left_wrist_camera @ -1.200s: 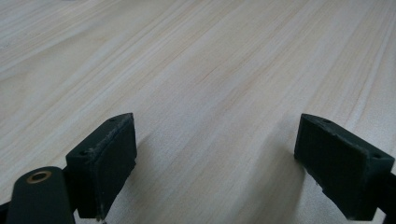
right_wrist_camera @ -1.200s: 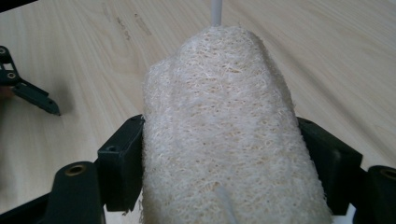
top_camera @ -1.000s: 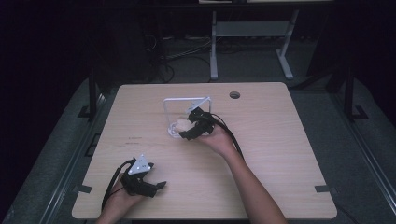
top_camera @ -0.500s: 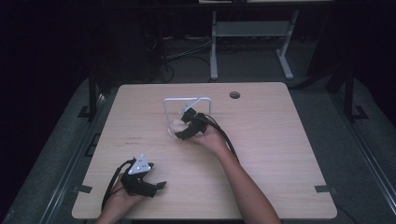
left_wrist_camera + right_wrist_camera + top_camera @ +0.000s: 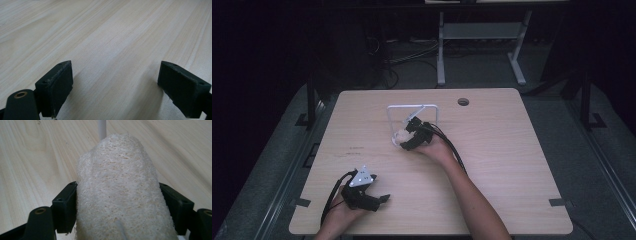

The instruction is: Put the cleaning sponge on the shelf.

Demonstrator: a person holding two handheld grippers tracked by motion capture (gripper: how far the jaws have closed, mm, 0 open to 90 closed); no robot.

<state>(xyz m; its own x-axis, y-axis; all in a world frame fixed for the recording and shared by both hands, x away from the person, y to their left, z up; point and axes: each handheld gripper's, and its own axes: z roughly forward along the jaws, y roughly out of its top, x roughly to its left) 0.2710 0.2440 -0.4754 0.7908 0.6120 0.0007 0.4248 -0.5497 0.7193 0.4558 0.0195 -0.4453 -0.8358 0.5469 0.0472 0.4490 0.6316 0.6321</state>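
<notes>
One sponge [image 5: 117, 192] clamped in your right gripper [image 5: 411, 140], at the foot of the white wire rack [image 5: 412, 107]. Racking it looks unfinished. Left gripper [image 5: 371, 199] idle, jaws apart, on the table [image 5: 512, 150].

My left claw [image 5: 374, 200] sits low near the front edge of the worktop, held in my left hand [image 5: 343, 212] with its grey three-cornered plate on top and its cable looping back beside my wrist. Its jaws stand wide apart with nothing between them, pointing across to the right. My right forearm [image 5: 472, 200] stretches forward and to the left over the middle of the worktop. My right hand [image 5: 436, 148] grips my right claw [image 5: 406, 140], which points left; its jaws are pressed against both sides of what they hold.
</notes>
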